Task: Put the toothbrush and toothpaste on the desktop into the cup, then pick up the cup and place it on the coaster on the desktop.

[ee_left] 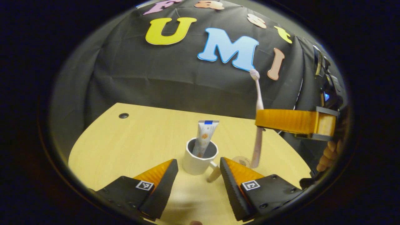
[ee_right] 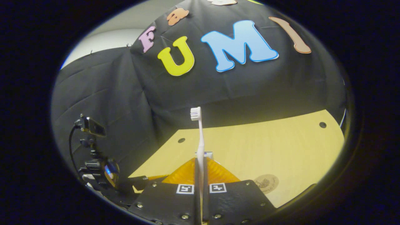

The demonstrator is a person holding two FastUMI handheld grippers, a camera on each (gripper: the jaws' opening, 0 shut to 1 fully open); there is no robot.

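I see my right gripper pinching the toothbrush upright, bristles up, beside the cup holding the toothpaste. My left gripper is spread before the cup.

White handled cup upright on the desktop, toothpaste tube standing in it, leaning on the rim, cap end down. Pale pink toothbrush held upright in the air, bristles up, right of cup. Round coaster flat just beside cup.

Right gripper clamps upright toothbrush; coaster on desktop.
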